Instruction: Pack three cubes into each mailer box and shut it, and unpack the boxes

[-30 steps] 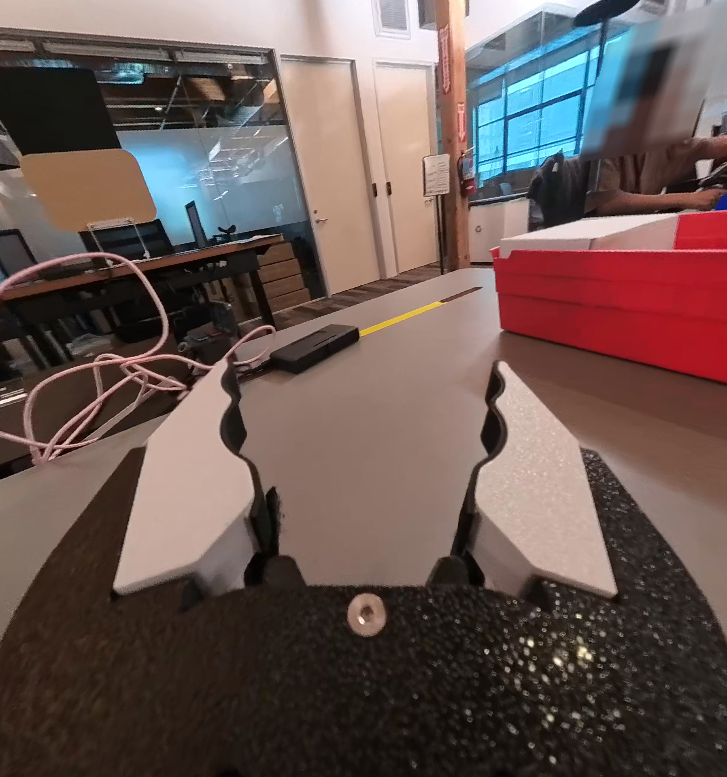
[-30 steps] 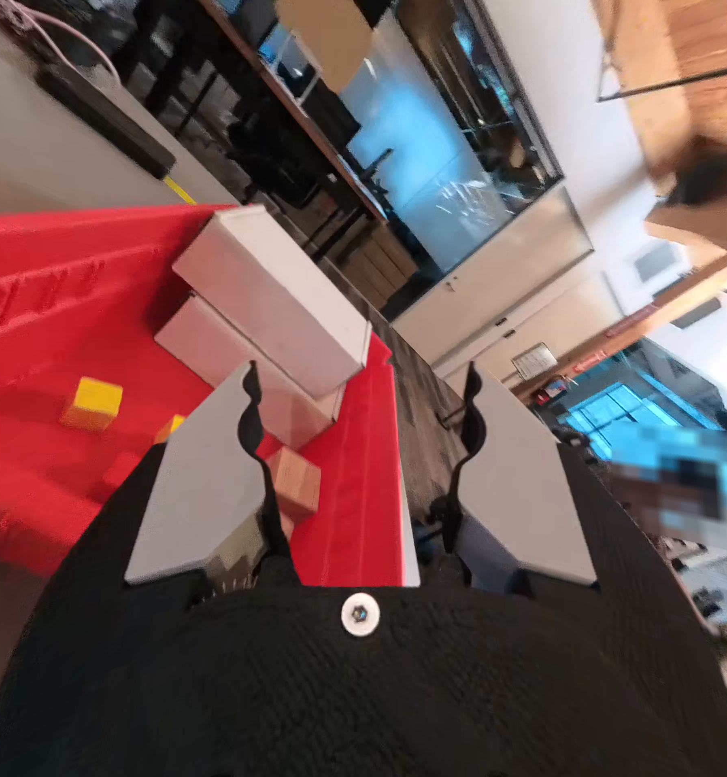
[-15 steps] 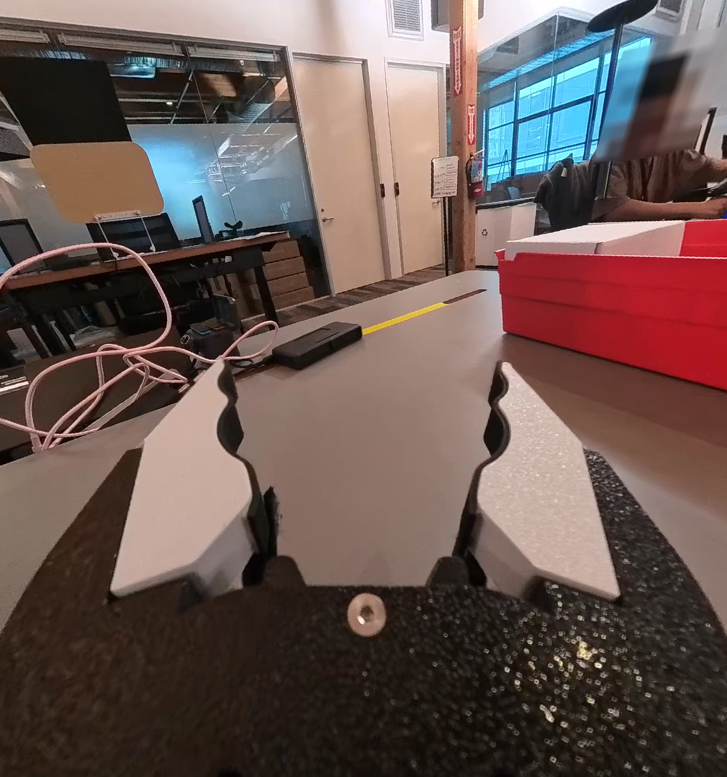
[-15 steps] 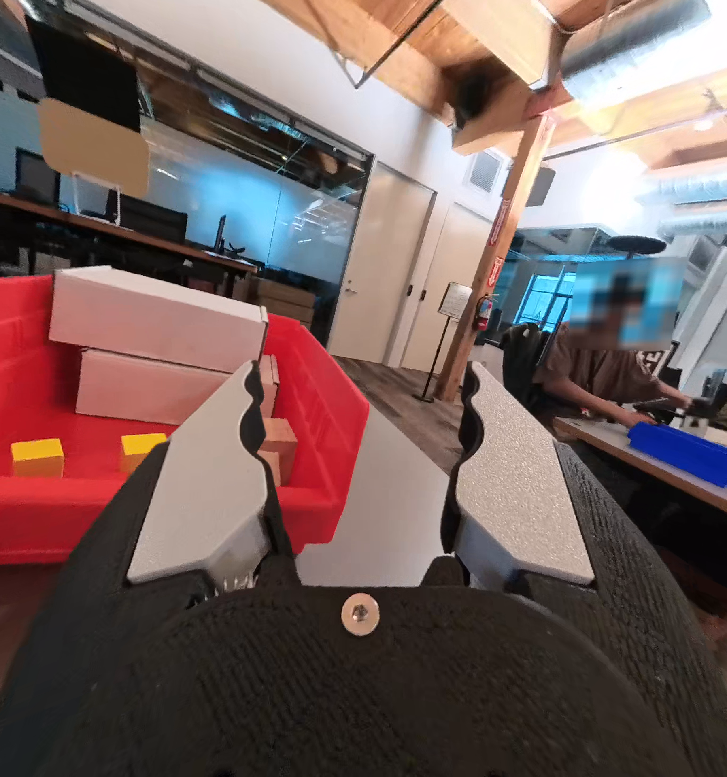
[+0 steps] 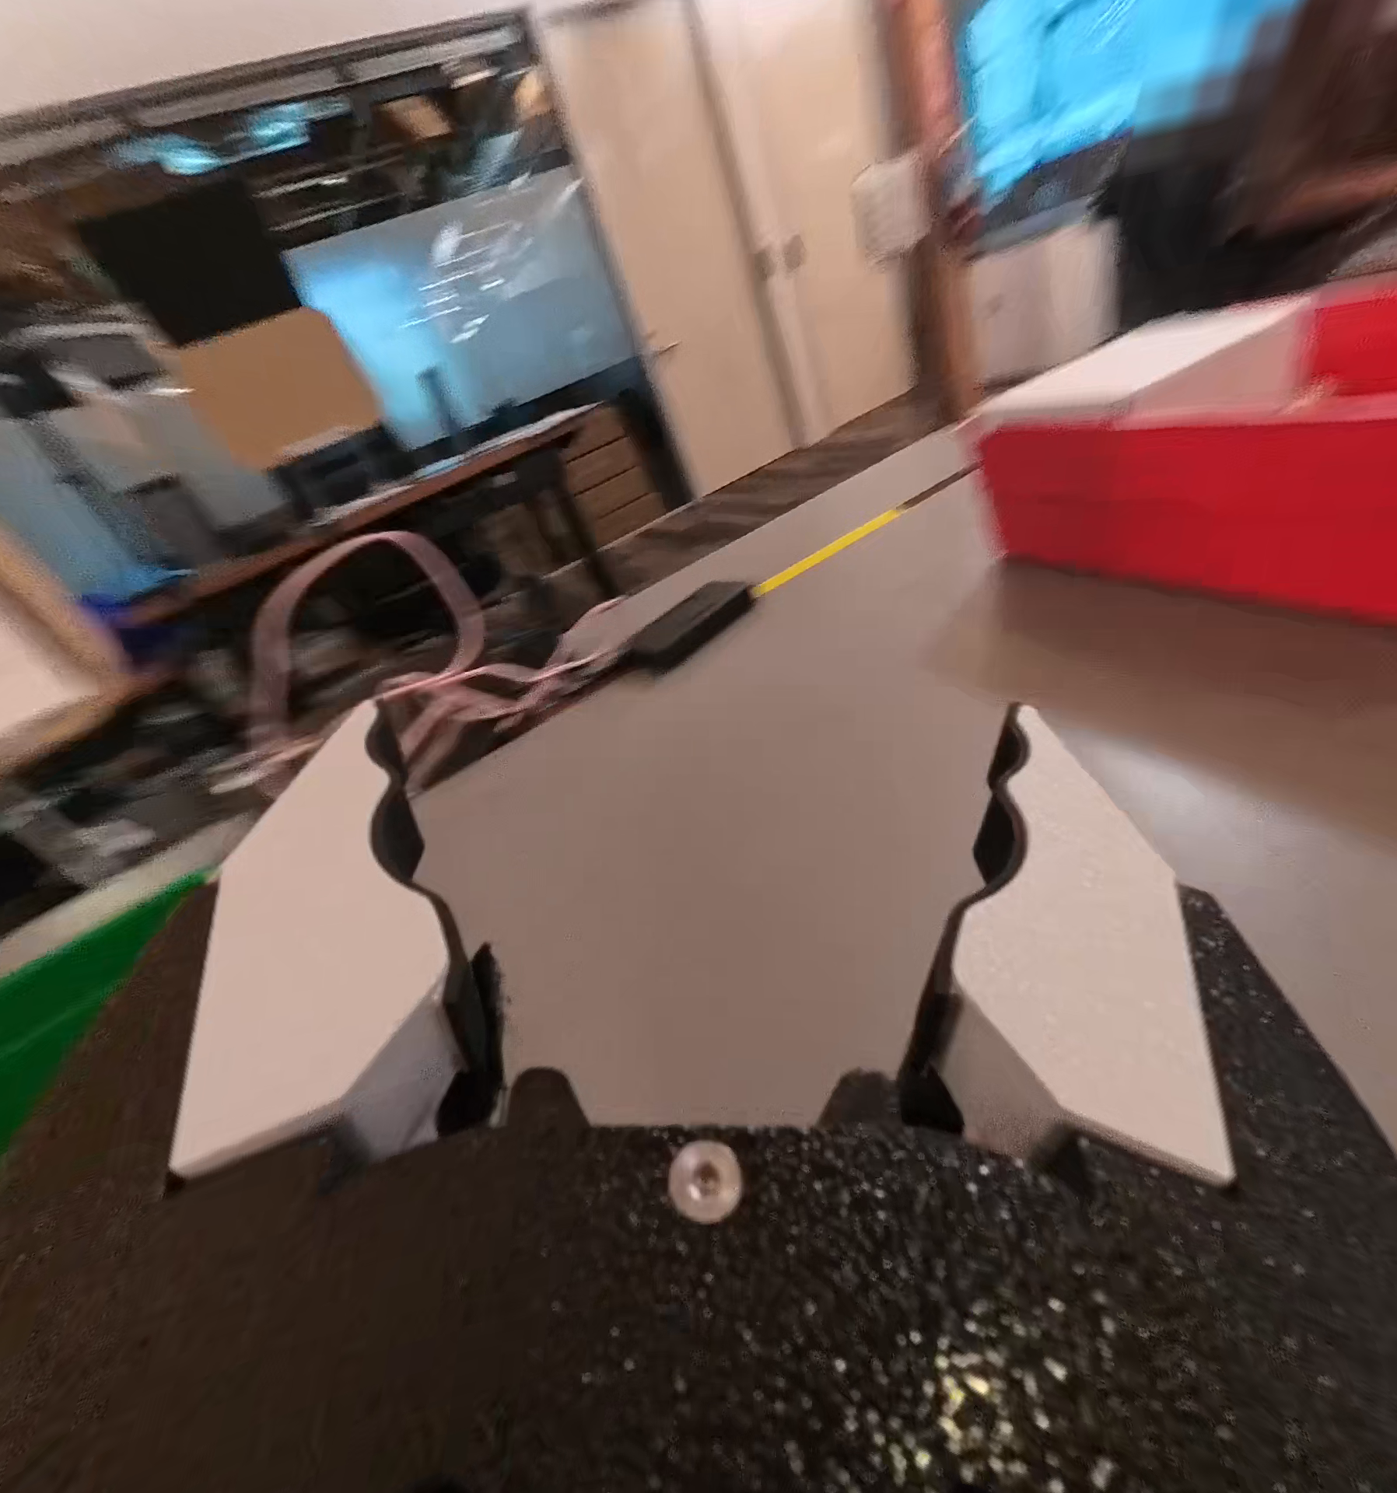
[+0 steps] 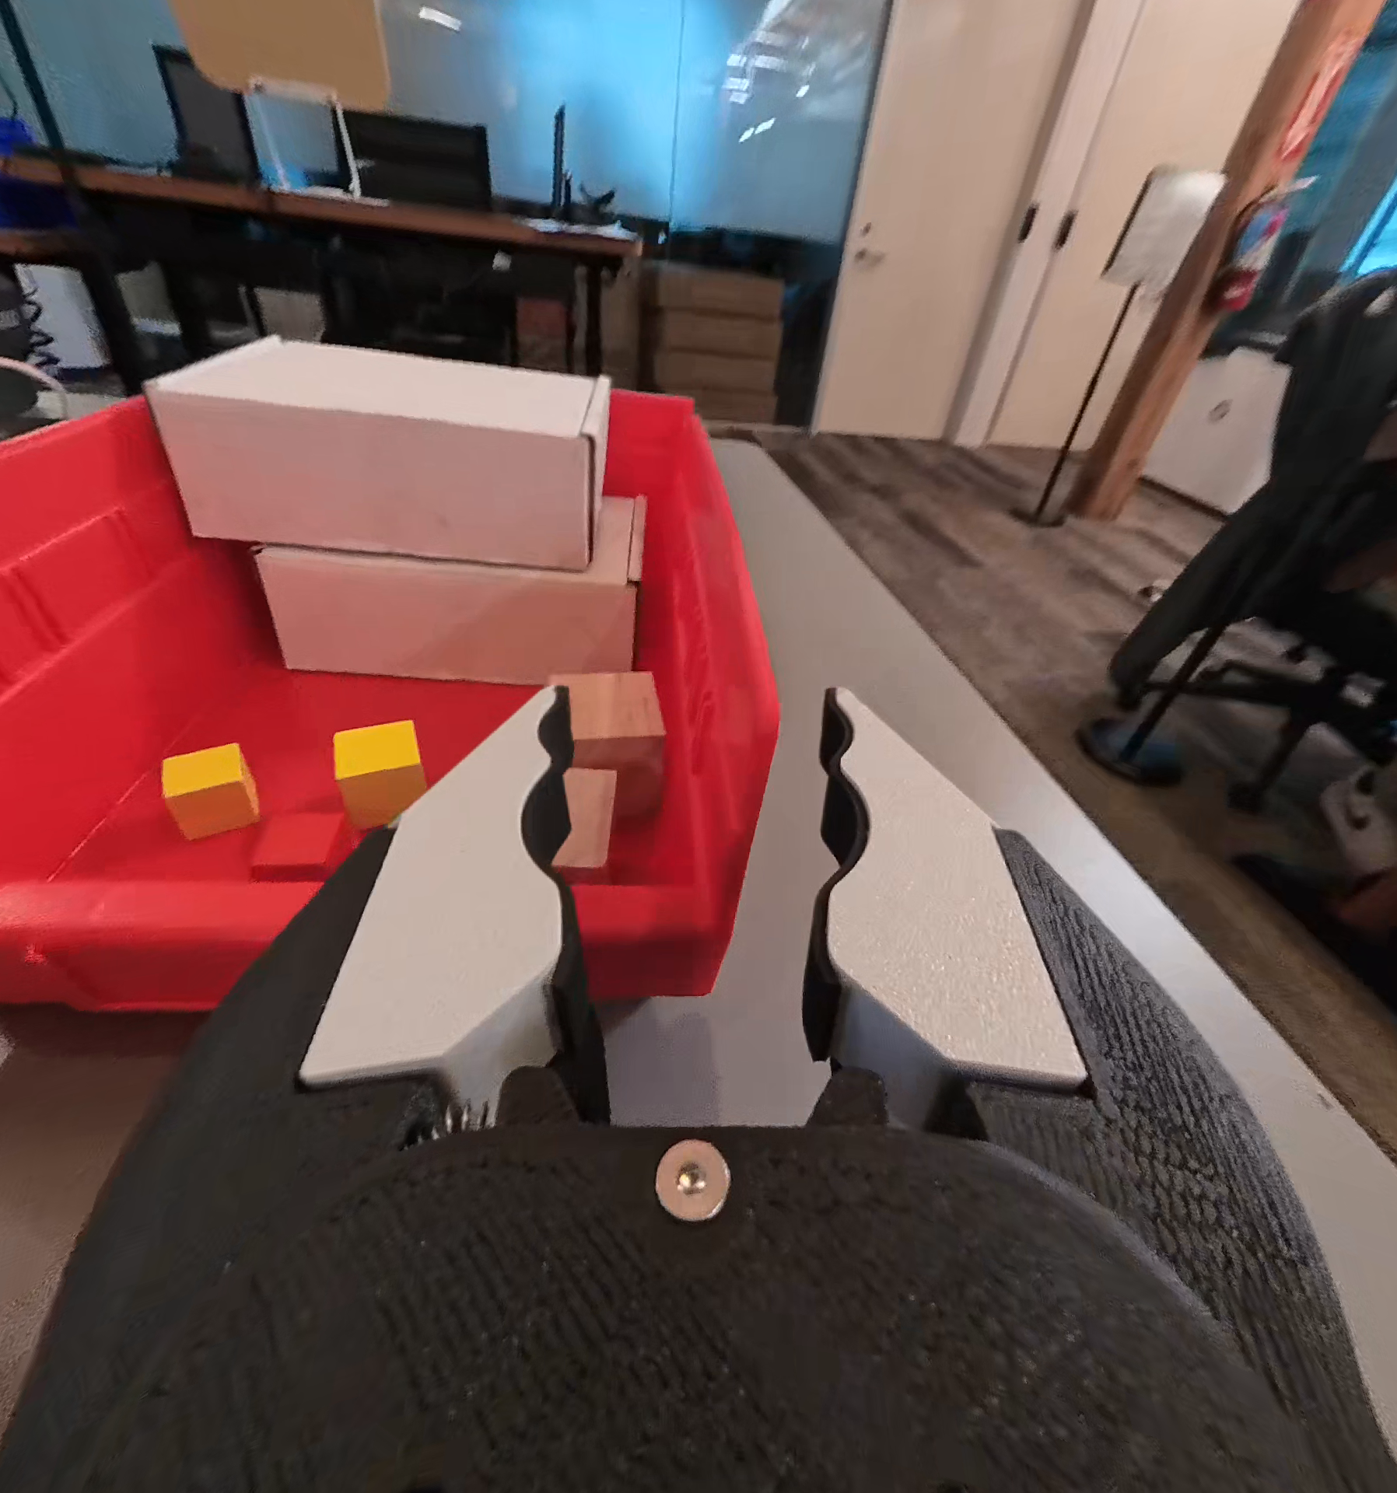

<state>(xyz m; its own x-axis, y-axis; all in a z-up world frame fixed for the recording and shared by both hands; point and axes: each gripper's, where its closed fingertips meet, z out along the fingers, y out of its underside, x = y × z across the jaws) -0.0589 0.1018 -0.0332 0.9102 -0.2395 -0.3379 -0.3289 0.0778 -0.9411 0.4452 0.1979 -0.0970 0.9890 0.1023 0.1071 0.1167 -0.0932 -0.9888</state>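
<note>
Mailer boxes (image 6: pixel 388 452) of plain white cardboard lie stacked two high at the back of a red plastic bin (image 6: pixel 711 646), both shut, the upper one sitting slightly askew on the lower box (image 6: pixel 453 618). Their faces are matte and flat, with crisp folded edges and a flap seam at the right end. On the bin's glossy floor in front of them lie the cubes: two yellow cubes (image 6: pixel 210 788) (image 6: pixel 378 767) with painted, smooth faces, a red cube (image 6: pixel 295 844) low against the front wall, and two bare wooden cubes (image 6: pixel 618 727) showing brown grain, close to the right wall. The bin has ribbed side walls and stands on a smooth grey table (image 6: pixel 881 614).

The right gripper (image 6: pixel 691 703) hovers over the bin's front right corner, its grey wavy-edged fingers parted with nothing between them. The left gripper (image 5: pixel 695 715), seen in a motion-blurred view, is spread wide over bare tabletop, also gripping nothing; a black device (image 5: pixel 691 618) with pink cable (image 5: pixel 372 614) lies beyond it.
</note>
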